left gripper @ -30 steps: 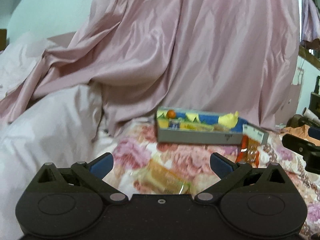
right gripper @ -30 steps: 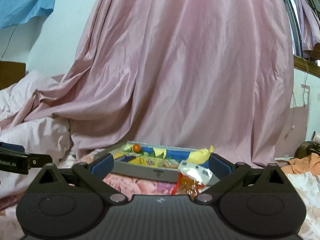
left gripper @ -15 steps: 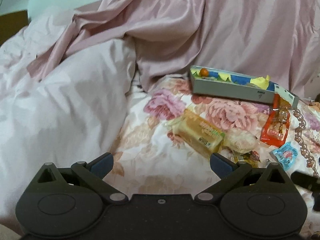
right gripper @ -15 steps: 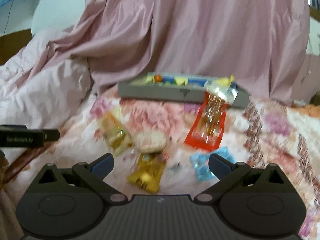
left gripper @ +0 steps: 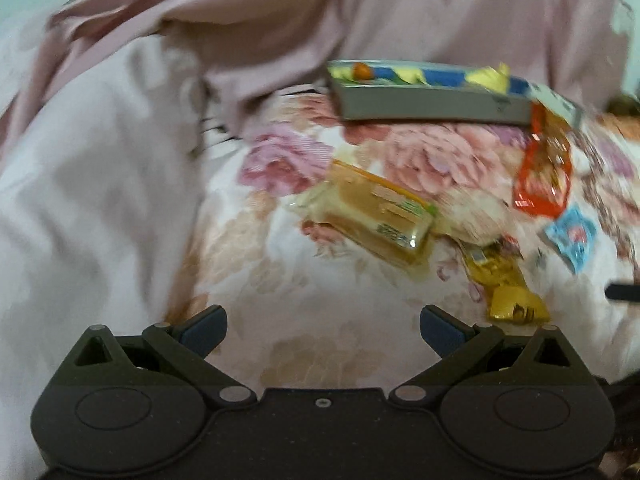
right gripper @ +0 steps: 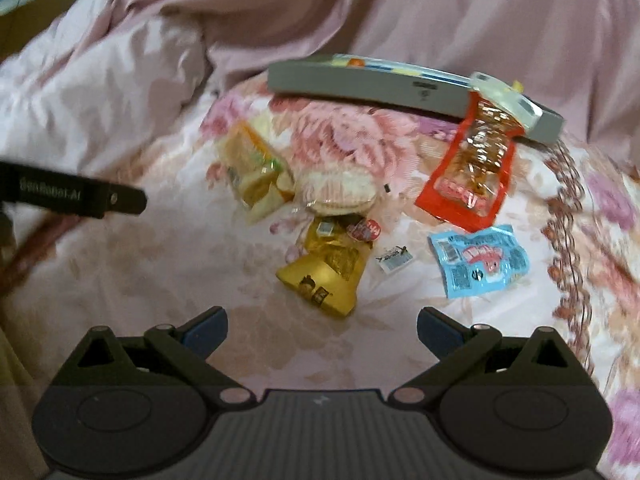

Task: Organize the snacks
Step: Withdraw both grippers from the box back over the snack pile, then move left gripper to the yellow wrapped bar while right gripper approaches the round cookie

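A floral bedsheet (right gripper: pixel 248 280) lies below rumpled pink bedding (right gripper: pixel 100 92) and a pink drape (right gripper: pixel 400 8).

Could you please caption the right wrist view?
Open right gripper above loose snack packets, yellow packet nearest, gray box behind.

Both fisheye views are lit softly and evenly, with a pinkish cast and no hard shadows or glare; the light's source cannot be told. The left wrist view carries strong motion blur: the tan snack packet (left gripper: pixel 376 216) and the grey box (left gripper: pixel 424 106) ahead of the fingers are smeared. The right wrist view is sharper, though print on the gold packet (right gripper: pixel 328 268) between and beyond the fingers stays unreadable. Straight edges bow towards the frame borders, and the corners darken.
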Tool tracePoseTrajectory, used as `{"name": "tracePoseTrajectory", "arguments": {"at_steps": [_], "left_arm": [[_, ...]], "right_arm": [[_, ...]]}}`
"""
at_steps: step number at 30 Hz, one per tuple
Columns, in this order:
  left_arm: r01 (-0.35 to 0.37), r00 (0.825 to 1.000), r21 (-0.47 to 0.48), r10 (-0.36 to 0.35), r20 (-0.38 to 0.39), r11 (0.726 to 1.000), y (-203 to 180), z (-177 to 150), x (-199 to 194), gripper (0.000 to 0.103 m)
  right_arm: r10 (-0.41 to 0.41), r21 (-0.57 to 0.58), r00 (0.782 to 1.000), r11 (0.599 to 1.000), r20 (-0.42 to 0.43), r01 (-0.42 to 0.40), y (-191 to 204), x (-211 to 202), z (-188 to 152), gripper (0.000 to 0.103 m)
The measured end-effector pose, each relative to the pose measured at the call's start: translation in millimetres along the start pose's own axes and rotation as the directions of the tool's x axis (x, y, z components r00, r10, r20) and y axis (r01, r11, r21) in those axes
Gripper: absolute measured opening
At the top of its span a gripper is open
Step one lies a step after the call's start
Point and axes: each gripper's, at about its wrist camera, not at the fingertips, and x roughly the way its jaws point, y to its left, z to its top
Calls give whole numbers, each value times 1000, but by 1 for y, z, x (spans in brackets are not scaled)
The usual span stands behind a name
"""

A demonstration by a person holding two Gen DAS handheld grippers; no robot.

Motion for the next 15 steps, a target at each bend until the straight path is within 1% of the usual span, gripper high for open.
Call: {"name": "tracePoseTrajectory", "arguments": {"at_steps": [2,3,5,9,12,15], "left_arm": [[13,1000,36,-13,-1,999,-3,4,9,102],[17,1000,33,-17,-1,999,-3,6,12,102],[31,1000,0,-31,-2,1000,-1,11,18,102],[102,995,-94,-102,6,990,8,24,30,102],[130,991,-147,-125,49,981,11,34,37,102],[168,984,-213,-149,101,962,13,47,47,102]], "right_arm": [[1,-49,1000,999,-12,-1,2,6,2,103],[10,-69,1000,998,-15,-11,3,8,3,103],[13,-95,1000,995,6,-12,4,11,8,103],[38,-119,999,992,12,-36,4,19,17,103],[61,-127,998,990,33,-56,2,27,21,103],[45,-152,996,988,82,-32,-1,36,30,103]]}}
